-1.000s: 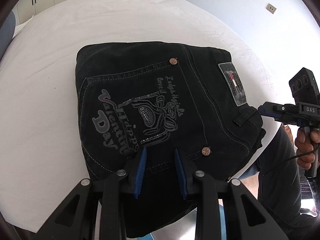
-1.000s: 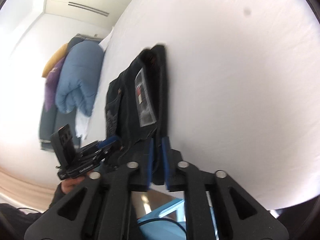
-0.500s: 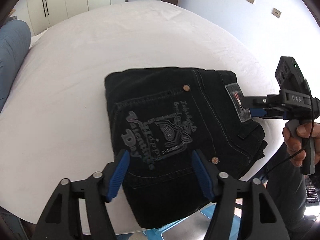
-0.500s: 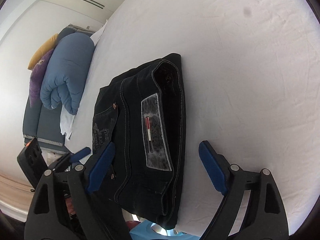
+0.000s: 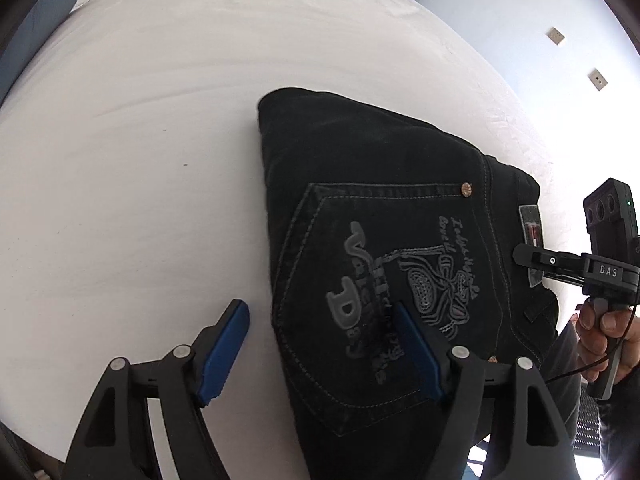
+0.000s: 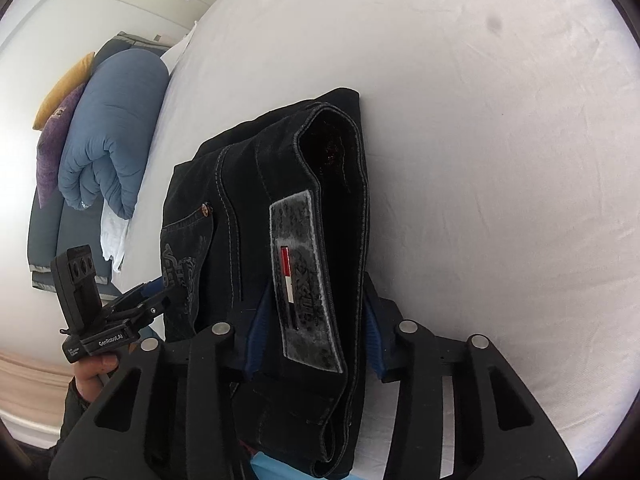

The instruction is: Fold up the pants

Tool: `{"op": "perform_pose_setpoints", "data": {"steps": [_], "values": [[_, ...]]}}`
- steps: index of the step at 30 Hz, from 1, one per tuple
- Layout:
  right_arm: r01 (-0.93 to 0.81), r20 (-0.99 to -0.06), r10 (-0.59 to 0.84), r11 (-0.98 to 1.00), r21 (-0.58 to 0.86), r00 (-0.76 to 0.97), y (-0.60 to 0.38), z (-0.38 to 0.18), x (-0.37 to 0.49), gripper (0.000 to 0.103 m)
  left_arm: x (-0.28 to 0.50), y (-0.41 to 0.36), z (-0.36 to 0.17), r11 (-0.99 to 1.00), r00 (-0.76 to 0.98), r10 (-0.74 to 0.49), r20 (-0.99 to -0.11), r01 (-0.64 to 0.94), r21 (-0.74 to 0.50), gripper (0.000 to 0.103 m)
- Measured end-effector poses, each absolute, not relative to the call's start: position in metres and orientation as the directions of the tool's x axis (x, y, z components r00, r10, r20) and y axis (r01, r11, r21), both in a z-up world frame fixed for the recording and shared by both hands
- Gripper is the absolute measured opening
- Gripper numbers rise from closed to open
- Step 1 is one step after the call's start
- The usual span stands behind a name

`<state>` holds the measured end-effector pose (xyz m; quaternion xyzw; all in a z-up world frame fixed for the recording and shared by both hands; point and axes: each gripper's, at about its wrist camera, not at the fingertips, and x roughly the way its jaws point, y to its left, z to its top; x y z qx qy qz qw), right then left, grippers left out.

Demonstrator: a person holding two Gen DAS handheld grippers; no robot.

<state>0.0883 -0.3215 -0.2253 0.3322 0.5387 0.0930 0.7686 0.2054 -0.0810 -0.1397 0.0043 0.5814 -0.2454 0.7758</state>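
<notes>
1. Black denim pants [image 5: 384, 240], folded into a thick rectangular bundle, back pocket up, lying on the white bed sheet [image 5: 140, 140] right of centre in the left wrist view.
2. Same pants [image 6: 280, 240] at lower centre of the right wrist view, waistband end nearest the lens, layers stacked, pale contrast stitching along the seams.
3. Copper rivets at the pocket corners; grey embroidered bow design [image 5: 436, 288] in the middle of the pocket.
4. Grey lettering beside the bow, partly readable as "Valentine" and "Day"; smaller script above it not legible.
5. Grey waistband patch [image 6: 306, 284] with a red and white stripe; its patterned print not readable.
6. "DAS" printed on the body of the right gripper [image 5: 524, 256] at the right edge of the left wrist view; "GenRobot.AI" on the left gripper [image 6: 160, 286] at lower left of the right wrist view.
7. Left gripper [image 5: 324, 352] spread wide, blue pads [image 5: 224, 352] astride the pants' left edge, one over the sheet, one over the pocket; contact not clear.
8. Right gripper [image 6: 314, 332] parted, blue pads [image 6: 260, 328] flanking the waistband end close on both sides; a firm pinch cannot be told.
9. Blue rolled duvet [image 6: 108, 140] at upper left of the right wrist view.
</notes>
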Motion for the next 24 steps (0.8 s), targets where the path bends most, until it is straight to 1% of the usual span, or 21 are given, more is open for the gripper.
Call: {"op": "perform_pose_setpoints", "data": {"steps": [3, 4, 6, 7, 9, 11, 15, 20, 24], "values": [[0.204, -0.788, 0.475, 0.79, 0.578, 0.391, -0.316, -0.223, 0.091, 0.032, 0.204, -0.094, -0.14, 0.871, 0.193, -0.361, -0.912, 0.419, -0.256, 0.06], [0.196, -0.798, 0.461, 0.805, 0.56, 0.388, -0.315, -0.22, 0.092, 0.03, 0.204, -0.095, -0.139, 0.87, 0.191, -0.359, -0.914, 0.423, -0.253, 0.058], [0.177, -0.813, 0.431, 0.832, 0.526, 0.391, -0.31, -0.215, 0.092, 0.025, 0.202, -0.096, -0.136, 0.865, 0.189, -0.367, -0.911, 0.429, -0.26, 0.047], [0.166, -0.819, 0.417, 0.844, 0.51, 0.395, -0.307, -0.212, 0.092, 0.023, 0.203, -0.098, -0.134, 0.863, 0.191, -0.37, -0.909, 0.433, -0.261, 0.044], [0.146, -0.827, 0.39, 0.865, 0.479, 0.405, -0.301, -0.204, 0.092, 0.019, 0.201, -0.1, -0.129, 0.859, 0.196, -0.38, -0.904, 0.436, -0.267, 0.031], [0.119, -0.83, 0.369, 0.883, 0.453, 0.419, -0.297, -0.196, 0.088, 0.017, 0.197, -0.103, -0.121, 0.857, 0.204, -0.386, -0.9, 0.441, -0.268, 0.024], [0.069, -0.823, 0.352, 0.903, 0.424, 0.446, -0.294, -0.173, 0.082, 0.015, 0.19, -0.103, -0.103, 0.861, 0.239, -0.394, -0.887, 0.434, -0.266, 0.02], [0.015, -0.792, 0.358, 0.908, 0.419, 0.494, -0.3, -0.139, 0.078, 0.015, 0.192, -0.099, -0.065, 0.857, 0.303, -0.428, -0.851, 0.434, -0.277, 0.019], [-0.003, -0.762, 0.345, 0.912, 0.411, 0.547, -0.316, -0.11, 0.092, 0.015, 0.208, -0.11, -0.04, 0.847, 0.345, -0.449, -0.824, 0.457, -0.271, 0.02]]}}
